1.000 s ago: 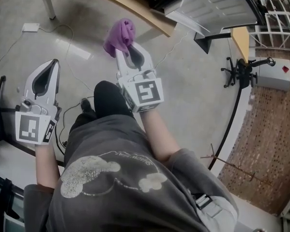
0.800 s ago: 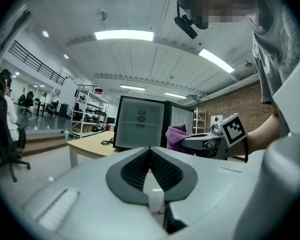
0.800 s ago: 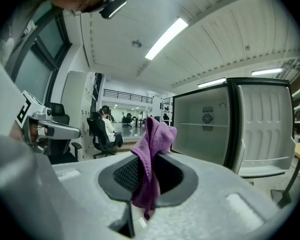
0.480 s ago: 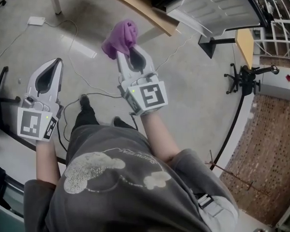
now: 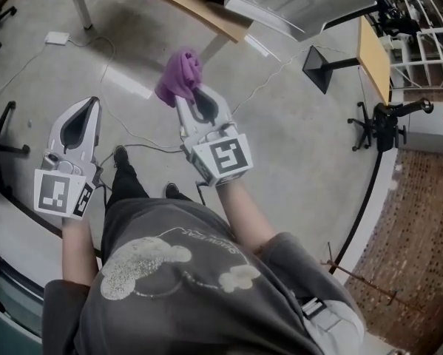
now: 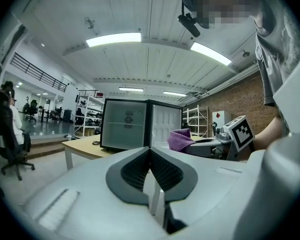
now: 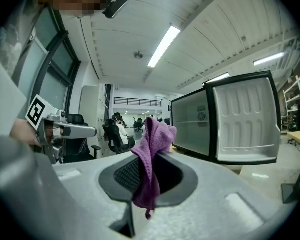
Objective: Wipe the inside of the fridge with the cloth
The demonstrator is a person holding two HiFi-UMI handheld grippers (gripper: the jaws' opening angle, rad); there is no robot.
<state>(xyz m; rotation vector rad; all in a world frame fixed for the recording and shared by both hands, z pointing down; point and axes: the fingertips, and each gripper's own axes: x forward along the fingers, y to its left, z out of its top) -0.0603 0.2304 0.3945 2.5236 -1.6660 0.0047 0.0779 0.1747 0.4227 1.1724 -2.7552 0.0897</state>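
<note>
We stand on bare concrete floor (image 5: 302, 139), well short of the fridge (image 7: 190, 129). It sits on a wooden tabletop (image 5: 195, 12) whose near edge runs slantwise across the top of the head view. The fridge door (image 7: 245, 124) is swung wide open to the right, so the pale interior with its shelf faces us. Nothing stands on the stretch of floor between us and the tabletop edge except a thin cable (image 5: 136, 145) trailing by our feet. A white table leg (image 5: 77, 2) comes down at the upper left, and a black stand (image 5: 325, 65) sits off to the right, clear of the straight line ahead.

Both forearms reach forward at about waist height. The right gripper (image 5: 194, 98) is the further advanced and points toward the tabletop edge. Its fingers (image 7: 124, 174) are pressed shut on the purple cloth (image 5: 180, 76), which bunches above the tips and hangs a short tail down between them. The left gripper (image 5: 94, 102) is held lower and back, apart from the right. Its fingers (image 6: 134, 169) are closed tip to tip with nothing between them.
</note>
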